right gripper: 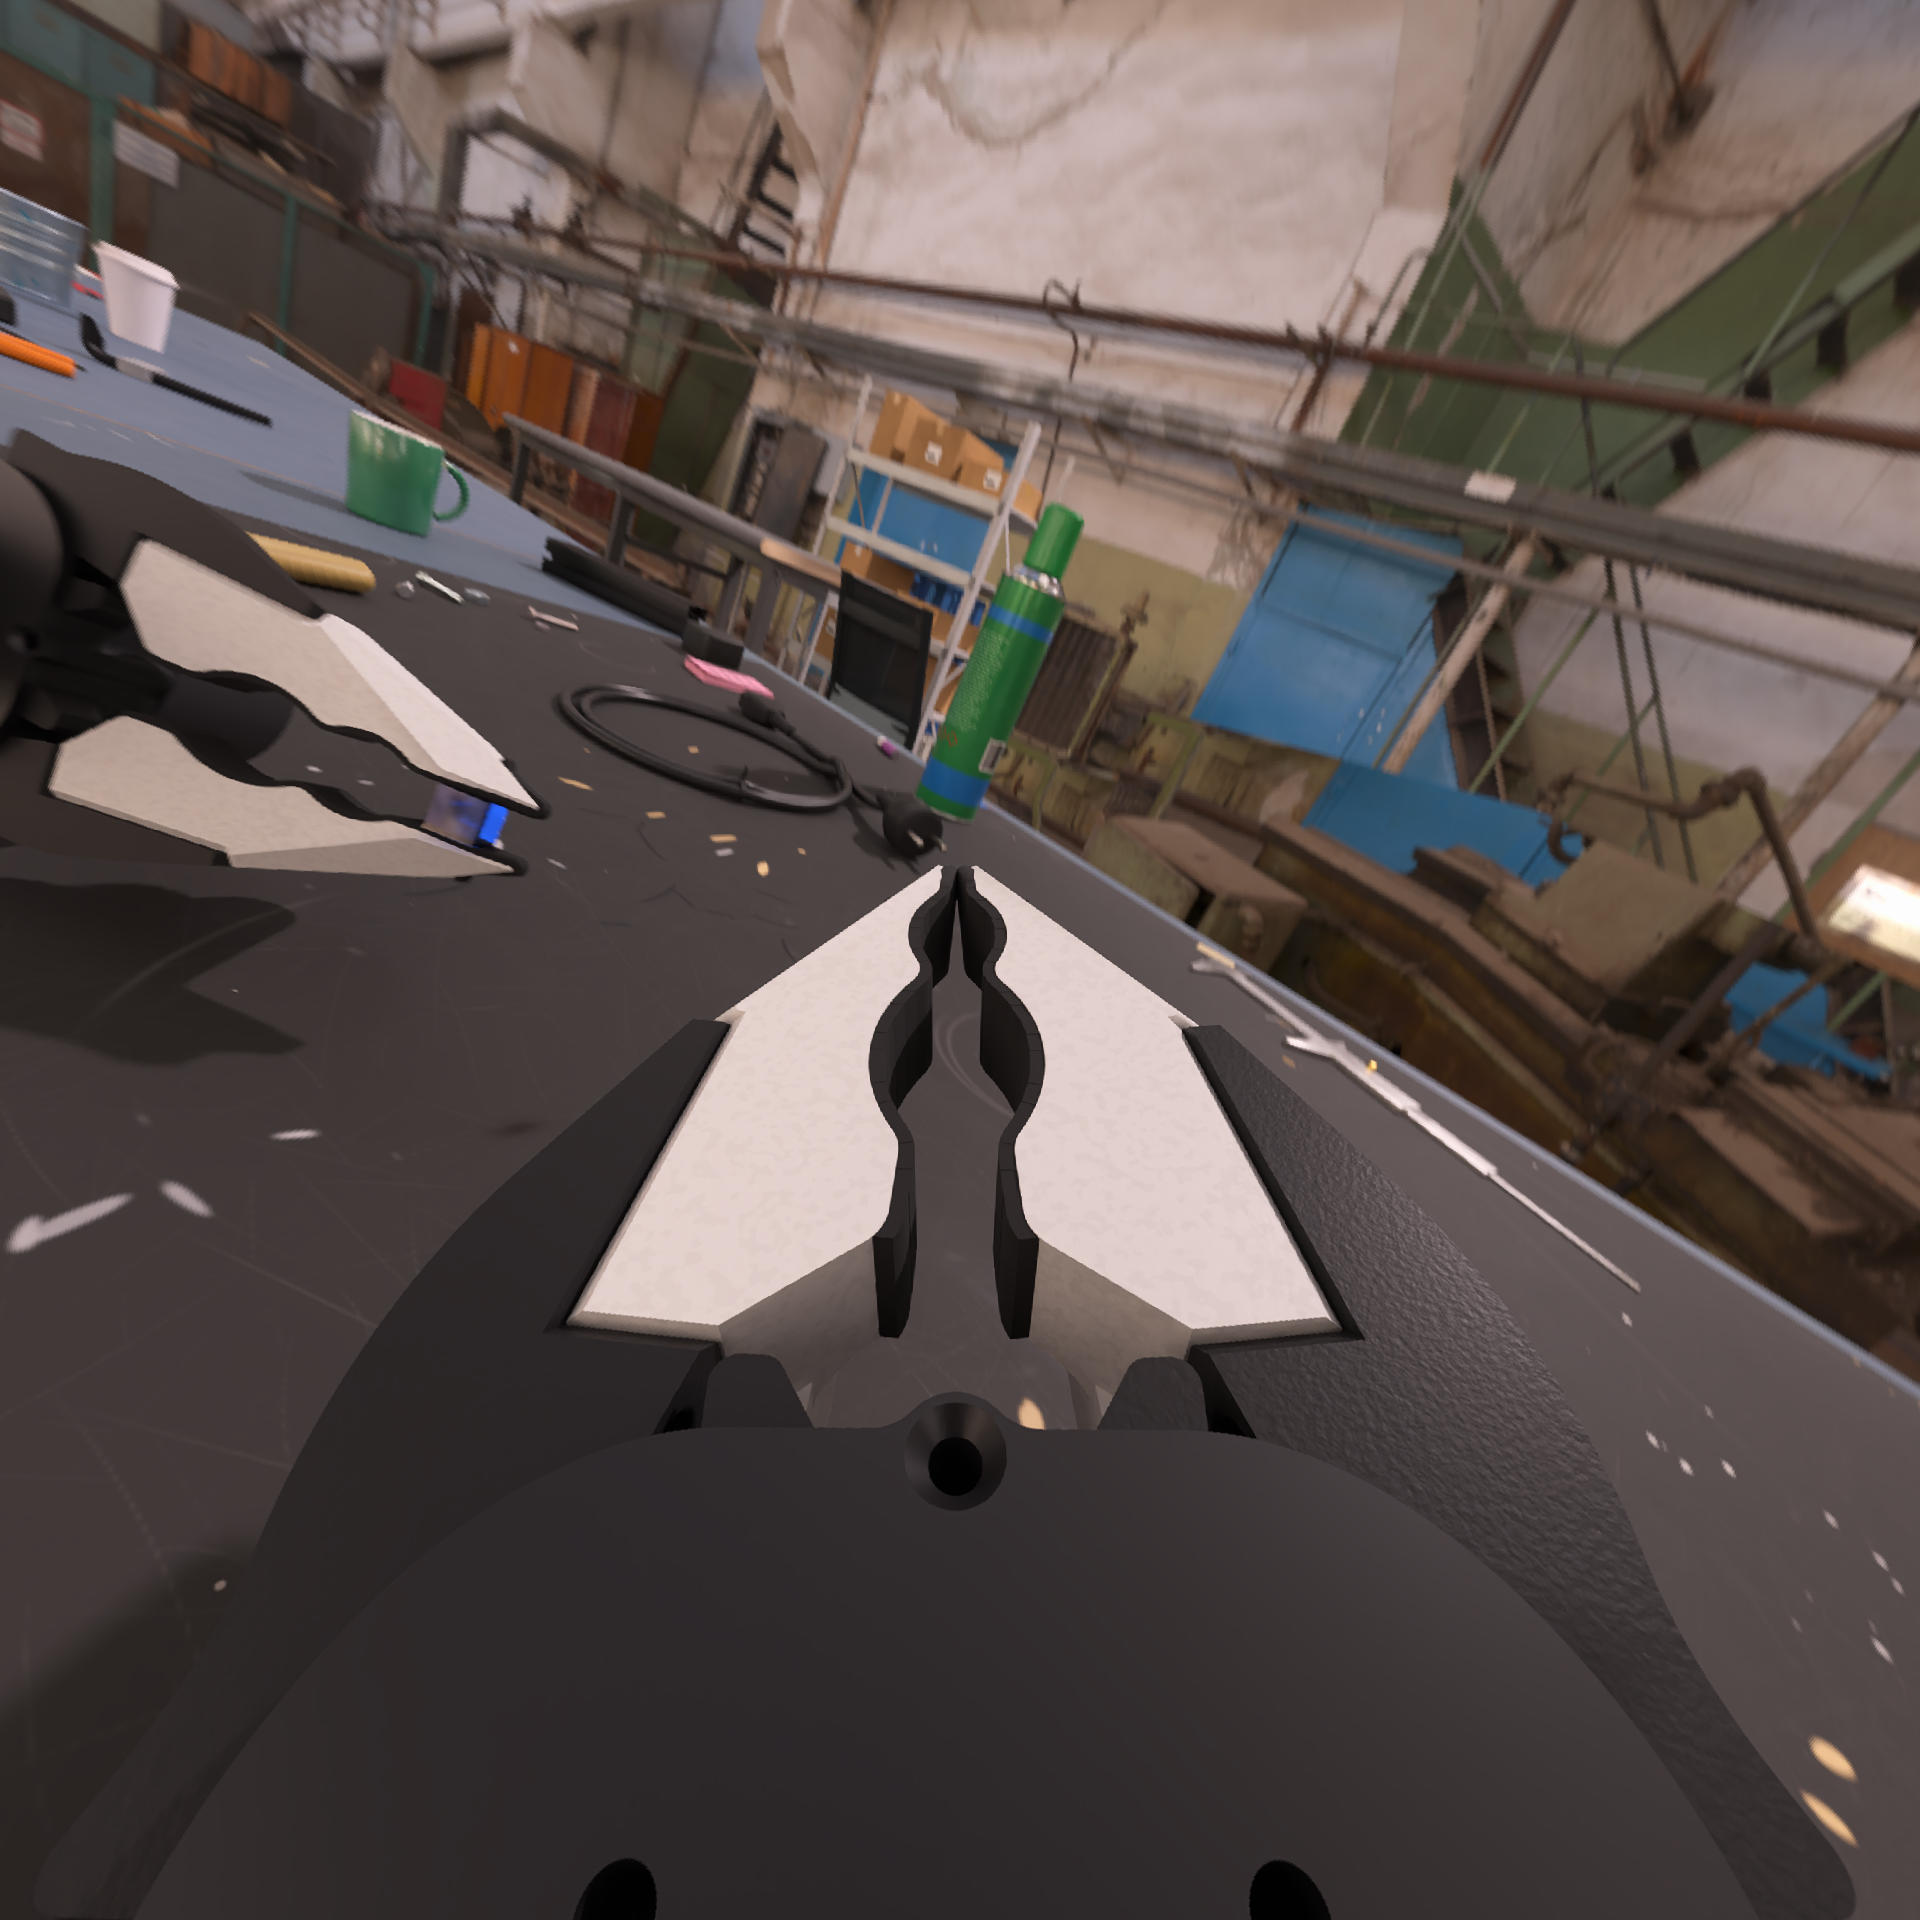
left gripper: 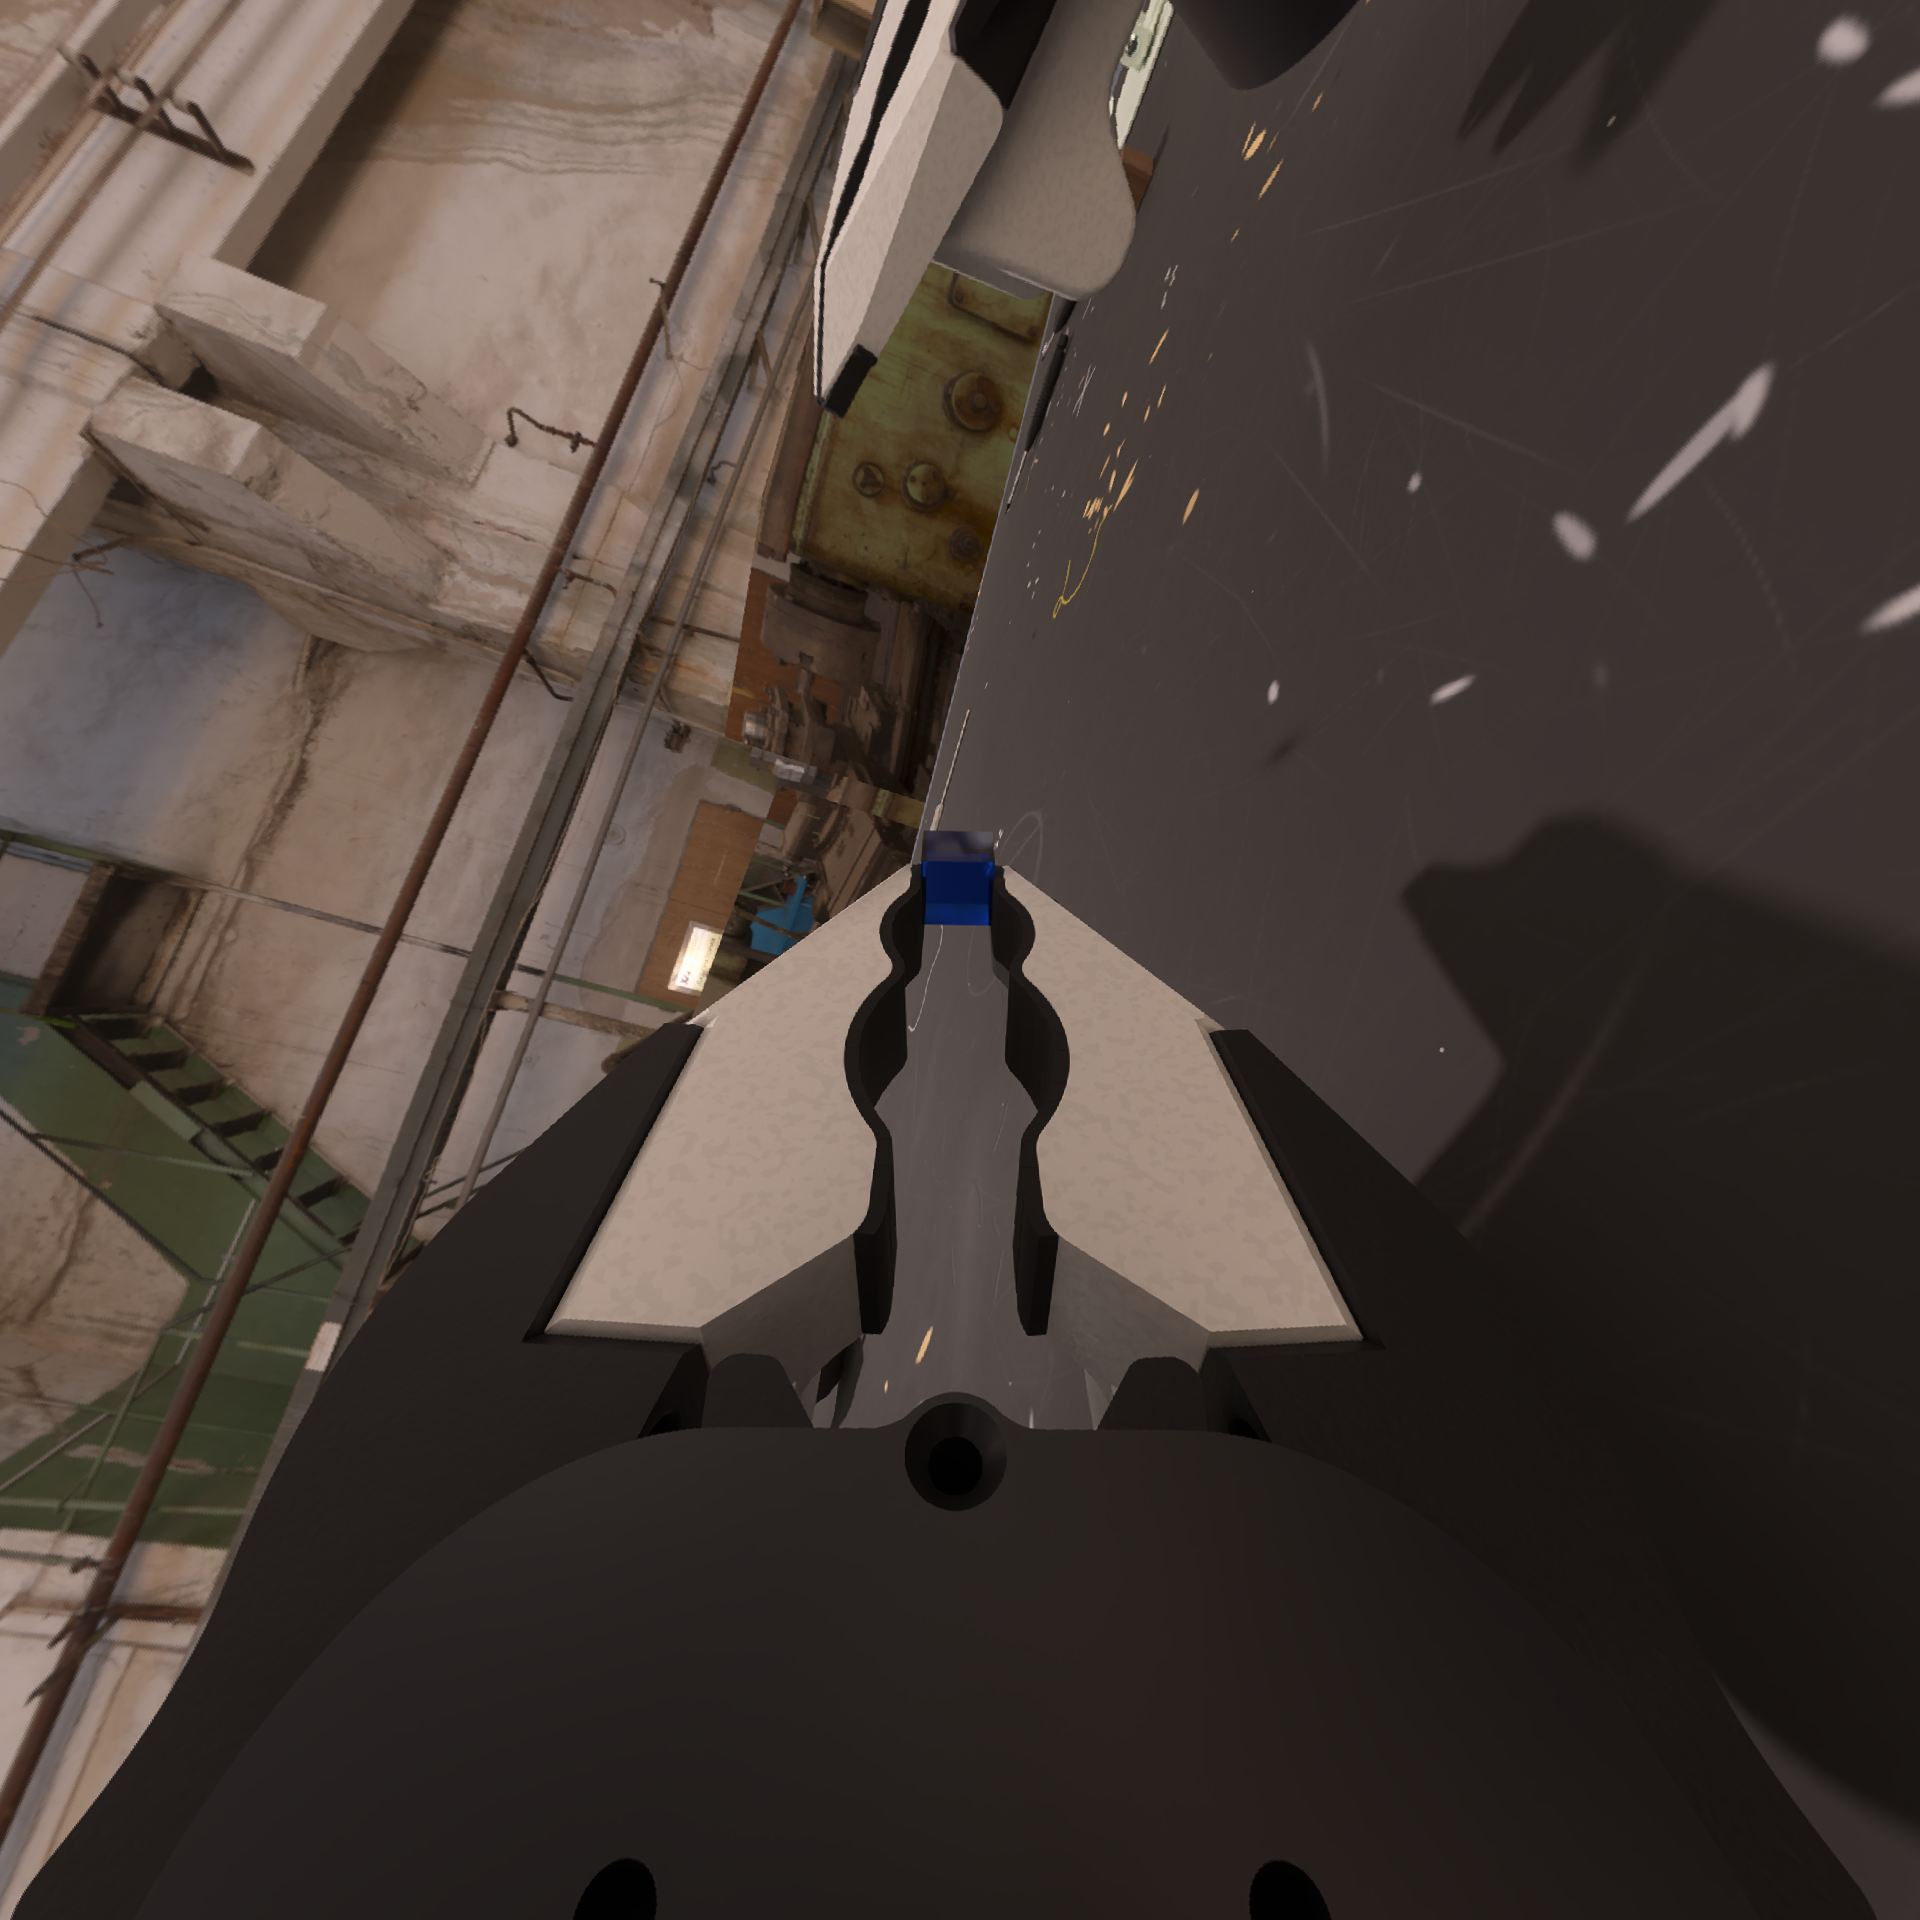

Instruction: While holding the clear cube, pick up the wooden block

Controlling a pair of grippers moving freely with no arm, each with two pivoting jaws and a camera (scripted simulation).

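My left gripper [left gripper: 957,875] is shut on the clear cube [left gripper: 956,896], which looks blue between the fingertips. The right wrist view shows the same gripper [right gripper: 506,831] at the left, held just above the dark table [right gripper: 520,1039] with the cube [right gripper: 463,816] in its tips. My right gripper [right gripper: 956,879] is shut and empty, its tips touching, low over the table to the right of the left gripper. A tan oblong piece [right gripper: 312,567], possibly the wooden block, lies far back left behind the left gripper. The right gripper's white fingers [left gripper: 935,177] show at the top of the left wrist view.
A green mug [right gripper: 400,473], a white cup [right gripper: 135,296] and a black pen [right gripper: 182,382] stand at the back left. A coiled black cable [right gripper: 717,750], a pink pad [right gripper: 727,675] and a tilted green spray can [right gripper: 997,665] lie ahead. The table edge [right gripper: 1455,1101] runs diagonally at the right.
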